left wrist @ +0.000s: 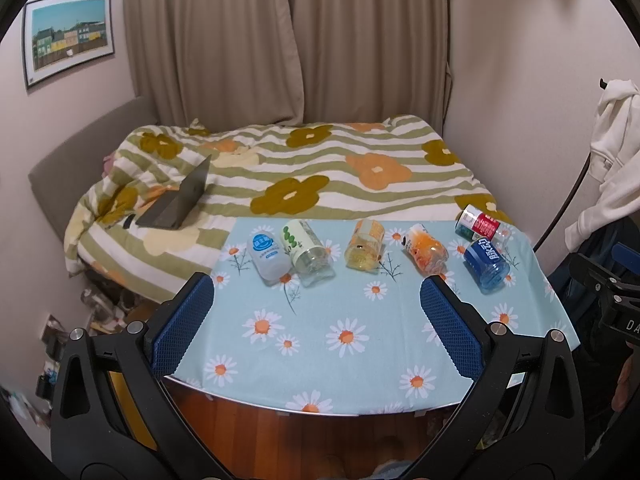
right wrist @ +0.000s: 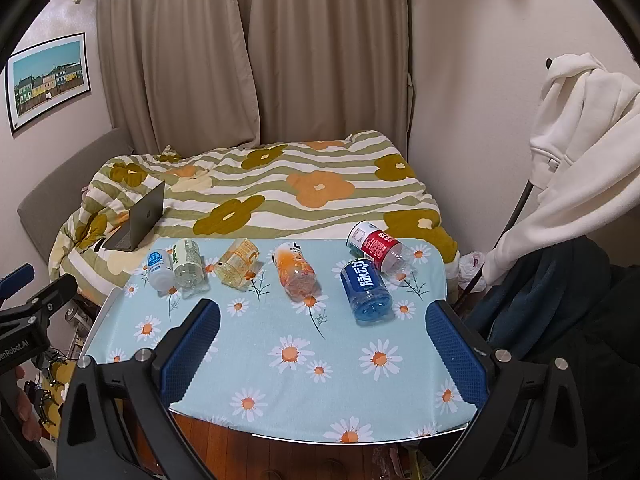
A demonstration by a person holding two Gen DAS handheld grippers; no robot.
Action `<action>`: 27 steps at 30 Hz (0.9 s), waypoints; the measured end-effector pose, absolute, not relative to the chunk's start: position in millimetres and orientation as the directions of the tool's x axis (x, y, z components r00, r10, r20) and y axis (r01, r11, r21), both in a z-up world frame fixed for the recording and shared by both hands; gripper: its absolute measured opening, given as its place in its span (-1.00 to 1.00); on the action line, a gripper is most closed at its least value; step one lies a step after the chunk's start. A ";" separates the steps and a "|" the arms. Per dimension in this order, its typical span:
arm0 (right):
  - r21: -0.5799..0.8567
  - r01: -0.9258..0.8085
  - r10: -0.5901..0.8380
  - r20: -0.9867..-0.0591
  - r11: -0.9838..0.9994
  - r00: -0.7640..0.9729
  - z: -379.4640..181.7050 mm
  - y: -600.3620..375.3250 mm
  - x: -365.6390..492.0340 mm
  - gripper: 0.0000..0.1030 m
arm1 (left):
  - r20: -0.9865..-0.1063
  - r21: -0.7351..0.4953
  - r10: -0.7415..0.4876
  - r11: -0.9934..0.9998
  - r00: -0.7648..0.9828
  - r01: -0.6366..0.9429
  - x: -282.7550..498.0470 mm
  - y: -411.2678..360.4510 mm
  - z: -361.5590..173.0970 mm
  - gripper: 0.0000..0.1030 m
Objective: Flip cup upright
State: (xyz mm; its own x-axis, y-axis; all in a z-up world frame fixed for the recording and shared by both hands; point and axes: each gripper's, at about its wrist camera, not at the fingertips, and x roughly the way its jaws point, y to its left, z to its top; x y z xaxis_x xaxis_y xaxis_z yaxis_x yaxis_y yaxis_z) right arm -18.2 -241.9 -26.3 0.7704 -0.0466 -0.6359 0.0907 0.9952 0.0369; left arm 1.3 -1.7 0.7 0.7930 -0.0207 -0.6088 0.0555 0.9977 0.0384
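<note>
**Six cups on their sides, both tongs empty**

Blue-padded fingers [left wrist: 186, 320] of the left tongs [left wrist: 316, 320] frame the near edge of the tabletop [left wrist: 320, 360], spread wide with nothing between them. The right tongs [right wrist: 324, 344] stand the same way, fingers apart and empty, hovering over the near half of the daisy cloth and well short of any cup.

All six cups lie on their sides along the far half of the tabletop: a white cup [left wrist: 268, 256] touching a green-printed cup [left wrist: 308, 254] at the left, a yellow cup [left wrist: 364, 250] in the middle, an orange cup [left wrist: 426, 250], then a blue cup [right wrist: 365, 288] with a red cup [right wrist: 374, 246] just behind it at the right. None is upright yet, so the task looks barely begun.

Both tongs are held level and pointed forward across the cloth toward the bed [left wrist: 320, 168], one beside the other.

Risks, as I judge them: the cups are round and clear-walled, so a pinch off-centre could send one rolling, perhaps off the far edge onto the bed. The white and green pair, and the blue and red pair, sit so close that a finger going for one may knock its neighbour. A loose cloth could also bunch under a tipping rim.
</note>
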 end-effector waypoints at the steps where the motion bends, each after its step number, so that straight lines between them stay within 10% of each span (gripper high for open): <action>1: 0.038 0.090 -0.045 -0.637 0.995 0.770 -26.9 -242.5 -17.6 0.99 | -0.609 0.038 -0.021 0.998 0.793 0.056 1.5 -1.9 0.7 1.00; 27: 0.040 0.091 -0.045 -0.638 0.995 0.768 -25.3 -235.8 -17.9 0.99 | -0.613 0.036 -0.022 0.998 0.790 0.055 2.3 -2.1 -0.5 1.00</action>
